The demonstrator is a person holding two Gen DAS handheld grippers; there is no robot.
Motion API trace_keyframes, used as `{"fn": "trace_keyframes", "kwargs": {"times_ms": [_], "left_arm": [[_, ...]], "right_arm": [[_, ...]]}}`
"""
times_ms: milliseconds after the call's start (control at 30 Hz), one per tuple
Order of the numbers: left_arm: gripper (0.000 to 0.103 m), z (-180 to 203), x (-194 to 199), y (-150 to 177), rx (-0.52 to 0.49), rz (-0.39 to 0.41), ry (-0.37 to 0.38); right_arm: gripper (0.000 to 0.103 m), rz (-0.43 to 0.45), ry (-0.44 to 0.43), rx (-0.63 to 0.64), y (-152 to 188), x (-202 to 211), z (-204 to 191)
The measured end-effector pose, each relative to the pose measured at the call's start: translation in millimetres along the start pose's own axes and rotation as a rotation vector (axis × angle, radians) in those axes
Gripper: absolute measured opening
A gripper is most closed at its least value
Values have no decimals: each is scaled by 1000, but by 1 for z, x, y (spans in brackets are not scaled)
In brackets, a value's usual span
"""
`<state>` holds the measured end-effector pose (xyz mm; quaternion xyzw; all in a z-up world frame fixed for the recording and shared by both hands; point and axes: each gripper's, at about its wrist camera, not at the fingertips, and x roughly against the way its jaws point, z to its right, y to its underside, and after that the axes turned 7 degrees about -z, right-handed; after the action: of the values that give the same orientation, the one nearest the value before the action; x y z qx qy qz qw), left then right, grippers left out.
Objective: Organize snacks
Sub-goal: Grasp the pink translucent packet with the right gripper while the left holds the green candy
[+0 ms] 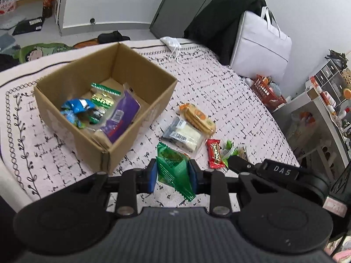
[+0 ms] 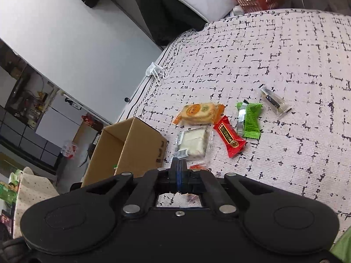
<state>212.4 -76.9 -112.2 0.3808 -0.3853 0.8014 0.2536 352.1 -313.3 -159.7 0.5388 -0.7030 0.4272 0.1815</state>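
My left gripper [image 1: 173,173] is shut on a dark green snack packet [image 1: 173,168], held above the patterned bed cover [image 1: 208,83] beside the open cardboard box [image 1: 140,81]. The box holds blue, gold-green and purple packets [image 1: 122,118]. On the cover lie an orange cracker pack [image 2: 197,112], a white sandwich pack [image 2: 194,142], a red packet [image 2: 229,139], a light green packet [image 2: 251,120] and a clear pack [image 2: 274,100]. My right gripper [image 2: 179,168] has its pads pressed together. An orange-red wrapper edge [image 2: 197,166] shows beside them and a jagged edge behind them, most of it hidden.
A white bag [image 1: 261,41] and black clothing [image 1: 219,17] lie at the far end of the bed, with a red basket [image 1: 267,89] and shelves [image 1: 329,83] past the right side. A white drawstring pouch [image 2: 153,70] rests near the cover's border.
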Motion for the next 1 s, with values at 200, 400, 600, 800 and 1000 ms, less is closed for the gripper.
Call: {"fn": "trace_keyframes", "kwargs": {"times_ms": [200, 400, 600, 800, 1000], "left_arm": [[29, -5, 9, -1, 8, 22, -9], [29, -13, 10, -5, 29, 34, -14], [29, -16, 7, -7, 37, 26, -8], [29, -21, 5, -9, 37, 31, -11], [29, -27, 0, -9, 51, 20, -23]], "right_arm": [[27, -86, 30, 6, -2, -18, -3], [53, -133, 104, 26, 2, -37, -5], [66, -182, 160, 18, 5, -59, -1], [66, -203, 200, 63, 8, -74, -10], [42, -239, 217, 81, 12, -85, -7]]}}
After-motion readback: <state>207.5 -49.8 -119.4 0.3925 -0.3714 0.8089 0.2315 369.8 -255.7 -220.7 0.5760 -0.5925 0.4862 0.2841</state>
